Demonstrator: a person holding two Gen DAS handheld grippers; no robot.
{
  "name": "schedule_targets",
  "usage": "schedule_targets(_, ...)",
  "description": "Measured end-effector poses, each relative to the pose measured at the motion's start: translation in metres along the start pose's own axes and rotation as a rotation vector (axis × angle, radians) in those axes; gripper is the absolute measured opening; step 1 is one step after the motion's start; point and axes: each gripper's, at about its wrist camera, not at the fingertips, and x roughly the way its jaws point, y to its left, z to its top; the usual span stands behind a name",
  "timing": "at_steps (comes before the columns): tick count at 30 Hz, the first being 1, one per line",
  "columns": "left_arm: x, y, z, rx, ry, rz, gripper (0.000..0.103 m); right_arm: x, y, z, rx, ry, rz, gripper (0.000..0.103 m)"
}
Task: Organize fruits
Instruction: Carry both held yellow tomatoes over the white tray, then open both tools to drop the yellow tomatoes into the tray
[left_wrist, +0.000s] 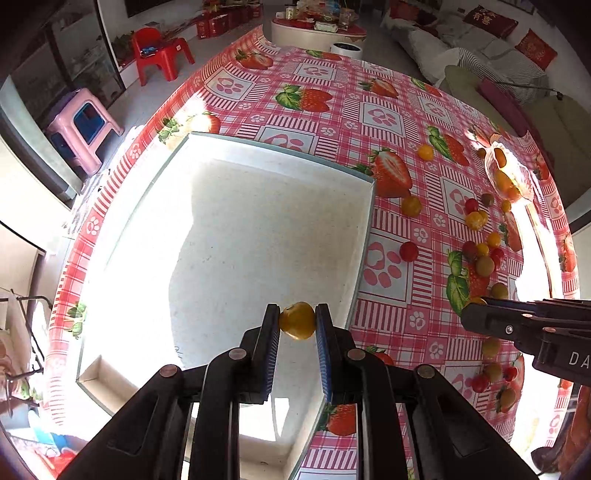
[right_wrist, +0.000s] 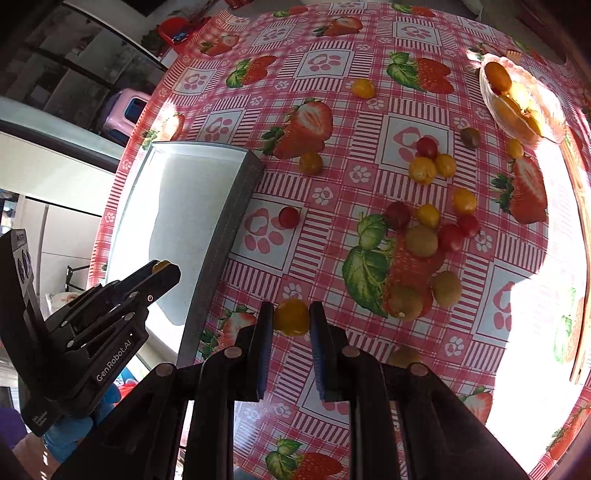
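Left wrist view: left gripper (left_wrist: 297, 320) clamped on small round yellow cherry tomato (left_wrist: 297, 320), poised above shallow pale rectangular tray (left_wrist: 258, 147), release straight down. Right wrist view: right gripper (right_wrist: 291, 317) closed narrow around second yellow-orange cherry tomato (right_wrist: 291, 316), over red strawberry-print tablecloth (right_wrist: 332, 184), tray to its left; table contact unclear.

— From my feed, the tablecloth (left_wrist: 325, 110) was pink check, printed with strawberries and paw prints. Did you see the room behind it?

— I did. 1 red plastic chair (left_wrist: 159, 51) stood on the floor past the far edge, and 1 pink stool (left_wrist: 83, 127) sat off to the left.

— I also made out a round low table (left_wrist: 314, 31) crowded with items, and red cushions (left_wrist: 535, 48) on a sofa at the right.
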Motion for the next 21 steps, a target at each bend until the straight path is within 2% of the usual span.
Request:
schedule_targets(9, 0.014, 0.077, -0.022, -0.066, 0.033, 0.154, 0.021, 0.055, 0.092, 0.022, -0.151, 0.070, 0.059, 0.021)
schedule_targets(16, 0.036, 0.100, -0.032, -0.103, 0.078, 0.190, 0.021, 0.102, 0.117, 0.032, -0.203, 0.136, 0.010, 0.021)
schedule_targets(21, 0.039, 0.097, -0.032, -0.095, 0.065, 0.210, 0.021, 0.123, 0.119, 0.035, -0.228, 0.163, -0.053, 0.023)
